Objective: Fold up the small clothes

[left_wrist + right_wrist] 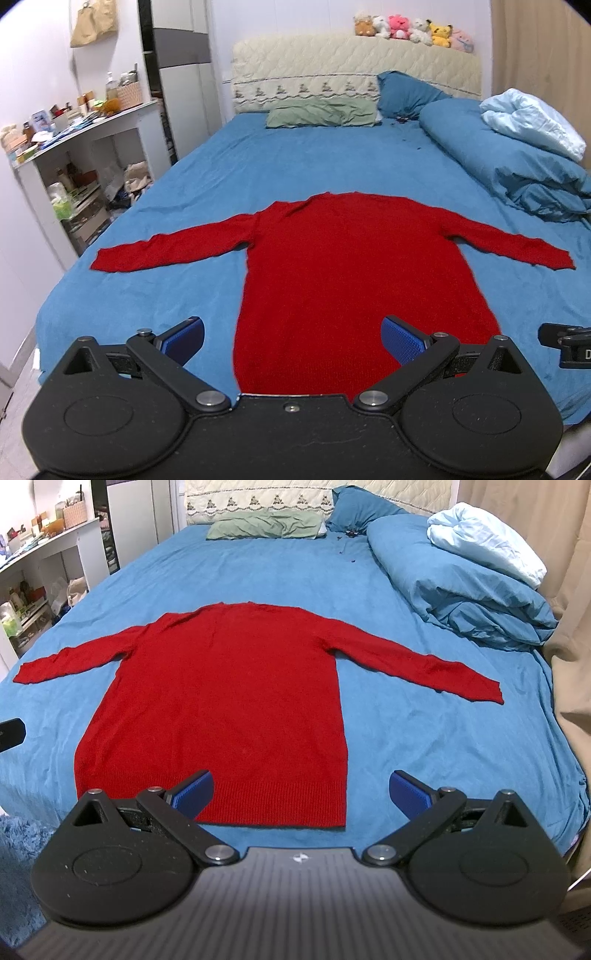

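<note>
A red long-sleeved sweater (221, 686) lies flat on the blue sheet of the bed (424, 738), its ribbed hem toward the foot end and its neck toward the headboard. Both sleeves are spread straight out to the sides, each cuff well apart from the body. The left tongs (291, 339) hang above the hem end with their blue pads (184, 338) spread wide and nothing between them; in the left wrist view one pad sits over the bare sheet beside the sweater and the other over the red knit. The right tongs (301, 792) are likewise wide open and empty, one pad over the hem and the other over the sheet off the sweater's right corner. Whether either pair touches the cloth cannot be told. Farther up the bed, a green pillow (266, 524) lies near the headboard with a blue pillow (354, 509) beside it. A rolled blue duvet (461, 590) runs along the right edge with a pale blue blanket (487, 542) on top. Plush toys (413, 31) line the headboard, and a cluttered white shelf unit (74, 147) stands left of the bed.
</note>
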A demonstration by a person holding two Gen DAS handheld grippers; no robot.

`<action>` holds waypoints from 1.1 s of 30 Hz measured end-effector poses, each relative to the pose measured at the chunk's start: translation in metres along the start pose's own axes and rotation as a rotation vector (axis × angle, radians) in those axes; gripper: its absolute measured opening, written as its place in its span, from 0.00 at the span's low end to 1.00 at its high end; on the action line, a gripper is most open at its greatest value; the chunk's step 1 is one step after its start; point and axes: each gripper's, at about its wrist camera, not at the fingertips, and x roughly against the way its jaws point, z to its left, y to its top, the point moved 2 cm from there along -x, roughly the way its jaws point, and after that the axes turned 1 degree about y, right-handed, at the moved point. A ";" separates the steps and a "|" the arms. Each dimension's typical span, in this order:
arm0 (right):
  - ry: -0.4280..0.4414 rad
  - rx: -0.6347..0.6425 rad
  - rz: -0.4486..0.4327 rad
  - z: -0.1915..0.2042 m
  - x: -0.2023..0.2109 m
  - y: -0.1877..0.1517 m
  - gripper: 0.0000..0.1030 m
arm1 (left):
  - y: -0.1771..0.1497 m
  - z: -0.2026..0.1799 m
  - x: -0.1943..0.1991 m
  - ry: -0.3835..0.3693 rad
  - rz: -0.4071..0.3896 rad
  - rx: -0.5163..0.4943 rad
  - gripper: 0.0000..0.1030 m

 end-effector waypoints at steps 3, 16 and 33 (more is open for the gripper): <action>-0.008 -0.017 -0.027 -0.007 0.001 0.010 1.00 | 0.019 -0.007 -0.001 -0.041 -0.034 -0.028 1.00; -0.152 -0.205 -0.163 -0.115 -0.045 0.105 1.00 | 0.144 -0.078 -0.098 -0.194 -0.147 -0.099 1.00; -0.257 -0.578 -0.114 -0.259 -0.246 0.097 1.00 | 0.187 -0.180 -0.321 -0.267 -0.090 -0.167 1.00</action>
